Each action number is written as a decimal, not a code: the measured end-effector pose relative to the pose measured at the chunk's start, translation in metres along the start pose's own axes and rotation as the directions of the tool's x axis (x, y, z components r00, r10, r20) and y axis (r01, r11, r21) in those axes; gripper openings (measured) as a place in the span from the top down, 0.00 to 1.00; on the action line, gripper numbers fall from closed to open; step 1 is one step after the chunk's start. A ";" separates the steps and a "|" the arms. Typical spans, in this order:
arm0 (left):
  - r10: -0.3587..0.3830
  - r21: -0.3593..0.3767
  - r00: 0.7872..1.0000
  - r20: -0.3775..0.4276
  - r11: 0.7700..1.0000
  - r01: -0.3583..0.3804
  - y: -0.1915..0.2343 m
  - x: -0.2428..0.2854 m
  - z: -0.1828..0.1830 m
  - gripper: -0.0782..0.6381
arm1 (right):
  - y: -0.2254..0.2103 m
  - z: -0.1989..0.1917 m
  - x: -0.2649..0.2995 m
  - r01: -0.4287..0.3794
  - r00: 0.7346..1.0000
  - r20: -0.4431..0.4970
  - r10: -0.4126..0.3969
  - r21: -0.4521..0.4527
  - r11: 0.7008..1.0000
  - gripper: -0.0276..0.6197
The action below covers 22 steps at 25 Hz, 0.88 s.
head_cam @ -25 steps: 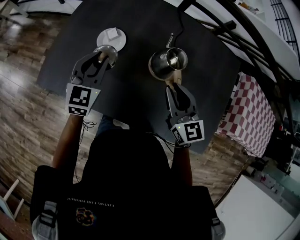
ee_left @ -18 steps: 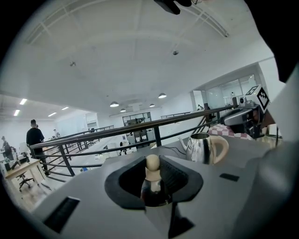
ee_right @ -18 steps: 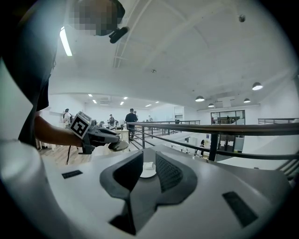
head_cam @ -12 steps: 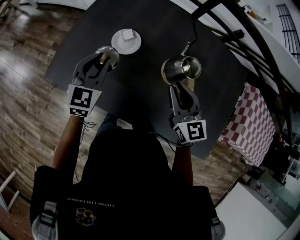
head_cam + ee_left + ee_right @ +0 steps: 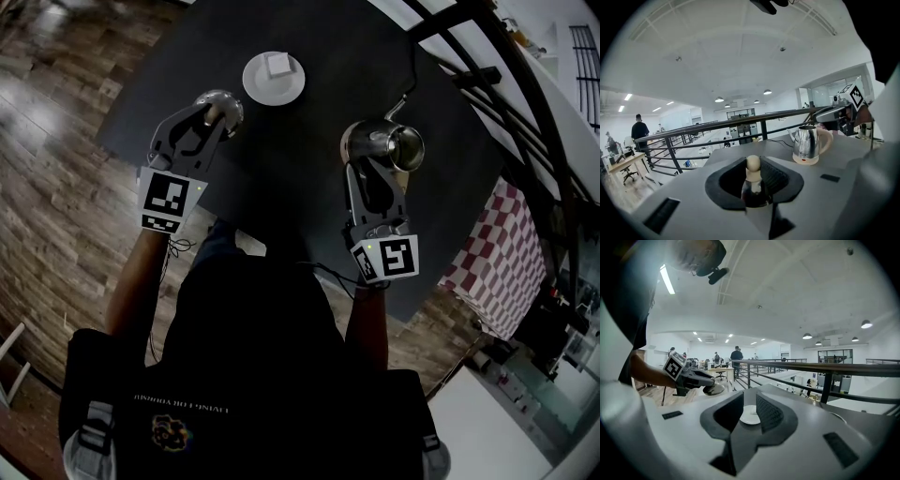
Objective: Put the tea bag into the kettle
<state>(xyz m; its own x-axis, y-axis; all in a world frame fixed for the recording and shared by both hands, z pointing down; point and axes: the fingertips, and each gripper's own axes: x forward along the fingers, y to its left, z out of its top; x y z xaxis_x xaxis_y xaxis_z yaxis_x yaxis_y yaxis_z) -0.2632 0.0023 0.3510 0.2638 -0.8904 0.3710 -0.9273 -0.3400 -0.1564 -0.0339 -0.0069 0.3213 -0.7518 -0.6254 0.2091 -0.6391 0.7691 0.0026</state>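
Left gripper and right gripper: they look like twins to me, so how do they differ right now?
The left gripper is shut on the knob of the kettle lid; the right gripper has its jaws apart with nothing between them. The left gripper is nearer the saucer; the right gripper is at the kettle. Both are hand-held and of the same build.

the kettle (image 5: 389, 147) stands with its mouth open upward and nothing over it. its lid (image 5: 216, 99) is clamped in the left gripper (image 5: 221, 112), well apart to the left. bare table (image 5: 300, 159) lies between kettle and plate (image 5: 286, 89). the right gripper (image 5: 371, 161), jaws apart, crowds the kettle's near side. cord (image 5: 410, 80) and railing (image 5: 487, 75) close the far side.
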 end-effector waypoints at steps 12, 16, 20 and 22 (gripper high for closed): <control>-0.013 -0.038 0.999 -0.043 0.999 0.012 0.031 0.010 -0.042 0.76 | 0.011 -0.016 0.068 -0.052 0.996 -0.072 0.052 0.004 0.999 0.83; -0.027 -0.024 0.999 -0.045 0.999 0.026 0.032 0.021 -0.045 0.76 | 0.005 -0.028 0.094 -0.077 0.993 -0.093 0.077 0.010 0.997 0.83; -0.054 -0.011 0.997 -0.063 0.998 0.054 0.026 0.030 -0.053 0.76 | 0.004 -0.040 0.116 -0.110 0.985 -0.130 0.111 0.014 0.994 0.83; -0.066 -0.006 0.995 -0.078 0.998 0.065 0.025 0.035 -0.058 0.76 | 0.003 -0.045 0.129 -0.122 0.982 -0.144 0.123 0.019 0.992 0.83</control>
<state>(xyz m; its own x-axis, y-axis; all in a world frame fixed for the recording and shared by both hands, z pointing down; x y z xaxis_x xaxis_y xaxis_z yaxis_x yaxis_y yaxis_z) -0.2931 -0.0197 0.4133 0.3026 -0.8397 0.4509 -0.9098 -0.3955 -0.1260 -0.1250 -0.0791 0.3927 -0.7936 -0.5002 0.3466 -0.5457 0.8370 -0.0416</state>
